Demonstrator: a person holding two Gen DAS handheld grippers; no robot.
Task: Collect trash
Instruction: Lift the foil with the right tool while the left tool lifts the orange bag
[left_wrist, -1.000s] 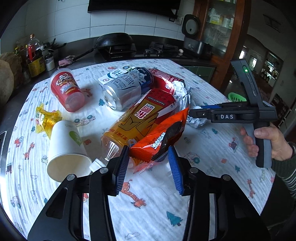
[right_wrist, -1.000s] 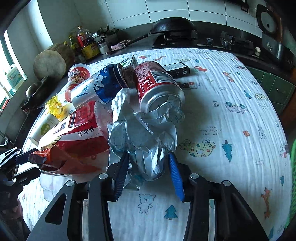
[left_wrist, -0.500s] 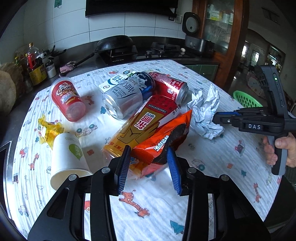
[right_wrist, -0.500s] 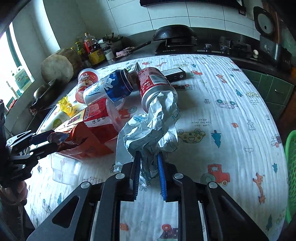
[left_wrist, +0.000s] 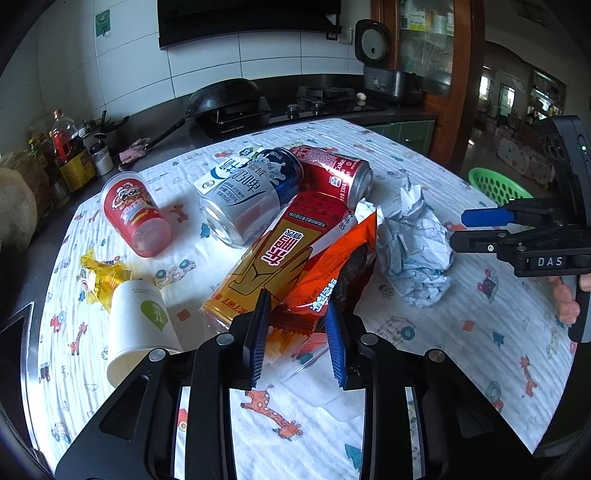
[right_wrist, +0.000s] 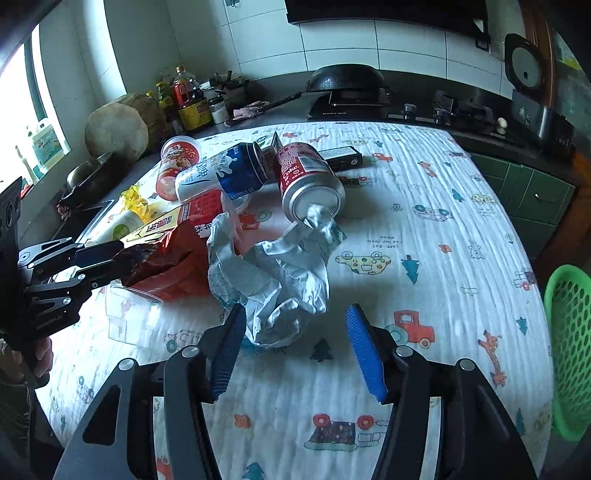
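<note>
Left hand-held gripper (left_wrist: 297, 338) clamped on orange snack bag (left_wrist: 332, 273), beside the crumpled paper (right_wrist: 271, 280). Right hand-held gripper (right_wrist: 295, 350) opening, paper loose between the jaws. Risk: lifted bag drags tea carton (left_wrist: 280, 254), cans roll off tabletop (right_wrist: 424, 229).

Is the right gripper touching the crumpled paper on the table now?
Apart. In the left wrist view the right gripper stands beside the crumpled paper with printed cloth showing between them. Its jaws are opening, with nothing between them.
</note>
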